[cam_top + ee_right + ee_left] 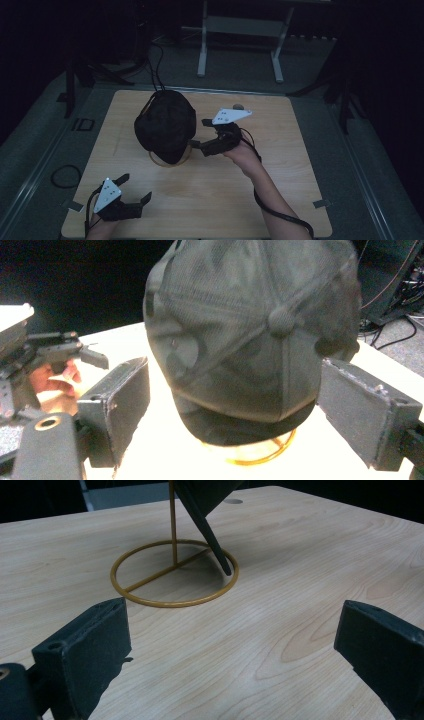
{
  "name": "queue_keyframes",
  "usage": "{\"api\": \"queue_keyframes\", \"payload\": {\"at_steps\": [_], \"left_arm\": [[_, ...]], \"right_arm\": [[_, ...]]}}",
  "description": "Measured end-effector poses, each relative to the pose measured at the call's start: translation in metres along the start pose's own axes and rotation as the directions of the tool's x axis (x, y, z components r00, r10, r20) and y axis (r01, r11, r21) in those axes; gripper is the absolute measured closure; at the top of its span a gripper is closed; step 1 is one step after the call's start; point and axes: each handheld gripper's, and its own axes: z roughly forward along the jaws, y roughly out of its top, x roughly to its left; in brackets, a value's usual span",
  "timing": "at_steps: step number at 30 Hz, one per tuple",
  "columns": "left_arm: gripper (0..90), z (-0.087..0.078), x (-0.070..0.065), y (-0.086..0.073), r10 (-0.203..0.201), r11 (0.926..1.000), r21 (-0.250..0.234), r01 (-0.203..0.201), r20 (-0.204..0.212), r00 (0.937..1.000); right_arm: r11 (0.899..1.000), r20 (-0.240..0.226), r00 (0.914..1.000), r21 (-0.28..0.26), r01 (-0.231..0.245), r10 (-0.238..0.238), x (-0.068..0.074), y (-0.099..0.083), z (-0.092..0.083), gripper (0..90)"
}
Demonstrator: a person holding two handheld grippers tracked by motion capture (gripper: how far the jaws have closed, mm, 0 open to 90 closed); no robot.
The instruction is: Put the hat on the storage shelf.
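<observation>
A black cap (165,125) sits on a gold wire stand (170,161) at the middle of the wooden table (280,180). My right gripper (198,133) hovers just right of the cap, jaws open and apart from it. In the right gripper view the cap (250,340) stands between and beyond the open jaws of the right gripper (232,400), with the stand's ring (260,452) below it. My left gripper (136,186) rests open near the table's front left corner. In its own view the left gripper (230,645) faces the stand's ring (175,572) and the cap's brim (205,525).
A small round mark (238,106) lies on the table behind the right gripper. Beyond the far edge stand a white frame's legs (202,55) and dark cables (157,65). A cable loop (65,176) lies on the floor at left.
</observation>
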Motion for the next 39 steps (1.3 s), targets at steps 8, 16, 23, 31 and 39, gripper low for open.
{"api": "queue_keyframes", "payload": {"at_steps": [8, 16, 23, 31, 39], "left_arm": [[2.1, 0.000, 0.001, 0.000, -0.002, 1.0000, 0.000, 0.002, -0.007, 1.0000], [2.1, 0.001, 0.001, 0.000, 0.000, 1.0000, 0.008, 0.000, 0.000, 1.0000], [2.1, 0.001, 0.000, -0.001, 0.003, 0.9999, 0.013, -0.003, 0.004, 1.0000], [2.1, 0.001, 0.001, -0.002, 0.001, 0.9998, 0.021, -0.001, 0.019, 0.9998], [2.1, 0.003, -0.001, -0.002, 0.009, 0.9994, 0.032, -0.010, 0.027, 0.9996]], "right_arm": [[1.000, -0.011, 0.9998, -0.008, 0.015, -0.016, 0.007, -0.030, -0.005, 14.5], [0.999, -0.036, 0.9993, 0.035, 0.012, -0.011, 0.013, -0.063, -0.003, 14.4], [0.999, -0.057, 0.9982, 0.047, 0.021, -0.018, 0.018, -0.082, -0.003, 14.4], [0.998, -0.097, 0.9953, 0.055, 0.005, 0.001, 0.023, -0.113, -0.006, 14.4], [0.998, -0.108, 0.9938, 0.052, -0.018, 0.024, 0.022, -0.136, -0.016, 14.7]]}}
